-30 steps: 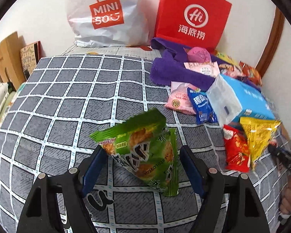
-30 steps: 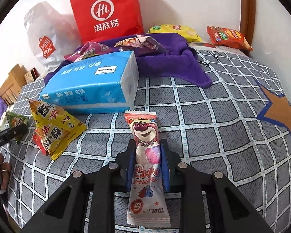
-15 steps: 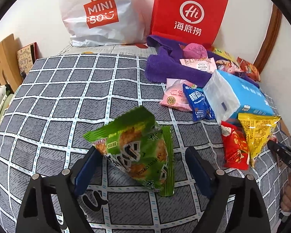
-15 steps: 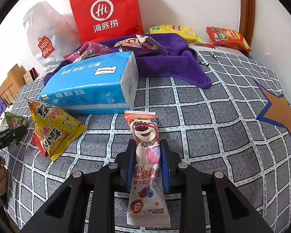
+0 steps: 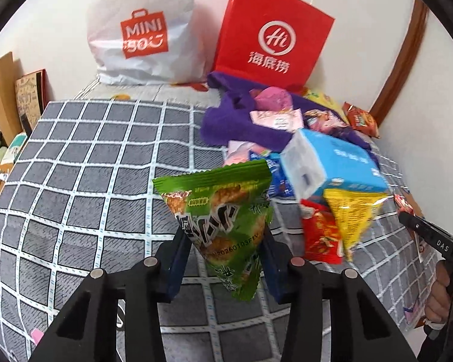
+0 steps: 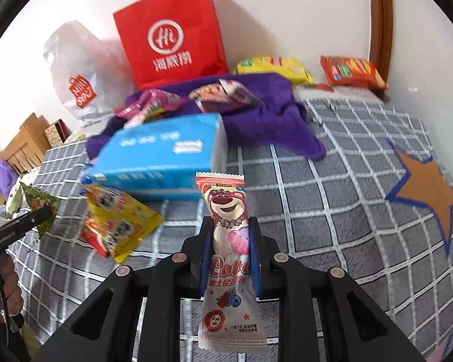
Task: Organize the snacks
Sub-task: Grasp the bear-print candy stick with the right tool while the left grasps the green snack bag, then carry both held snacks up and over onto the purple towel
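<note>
Green snack bag [image 5: 223, 211] clamped in left gripper [image 5: 225, 241] fingers; pink bear packet [image 6: 228, 235] pinched by right gripper [image 6: 229, 241]; blue tissue pack [image 6: 160, 157] at eleven o'clock.

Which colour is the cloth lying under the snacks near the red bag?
The cloth is purple, plain without a pattern. It shows best in the right wrist view.
</note>
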A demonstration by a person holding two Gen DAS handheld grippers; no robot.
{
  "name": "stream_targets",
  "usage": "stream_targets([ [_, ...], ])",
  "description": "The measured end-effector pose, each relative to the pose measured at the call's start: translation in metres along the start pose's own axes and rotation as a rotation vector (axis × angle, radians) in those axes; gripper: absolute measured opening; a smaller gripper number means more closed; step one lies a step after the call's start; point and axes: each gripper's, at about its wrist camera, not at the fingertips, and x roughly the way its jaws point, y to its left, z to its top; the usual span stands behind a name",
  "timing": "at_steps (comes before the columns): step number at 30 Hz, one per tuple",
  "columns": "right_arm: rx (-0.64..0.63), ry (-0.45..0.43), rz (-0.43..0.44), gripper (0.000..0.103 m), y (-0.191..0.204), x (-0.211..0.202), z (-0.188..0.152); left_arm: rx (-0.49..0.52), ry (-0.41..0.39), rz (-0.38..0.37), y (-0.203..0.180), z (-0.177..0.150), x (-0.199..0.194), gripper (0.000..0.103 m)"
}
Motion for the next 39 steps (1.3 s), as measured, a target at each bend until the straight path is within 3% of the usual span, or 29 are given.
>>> stream_targets([
  [10, -0.024, -0.077, 0.047, 0.022, 0.025, -0.034, 0.032, 0.058, -0.04, -0.065, -0.03, 0.03, -0.033, 0.041],
  [17, -0.051, -0.104, 0.062, 0.022, 0.046, -0.039, 0.072, 0.086, -0.072, -0.088, -0.052, 0.066, -0.043, 0.041],
  [36, -0.099, -0.156, 0.093, 0.022, 0.061, -0.007, 0.164, 0.04, -0.077, -0.133, -0.067, 0.152, -0.015, 0.041],
  [39, -0.102, -0.16, 0.1, 0.022, 0.063, 0.005, 0.179, 0.045, -0.08, -0.113, -0.068, 0.163, -0.009, 0.041],
])
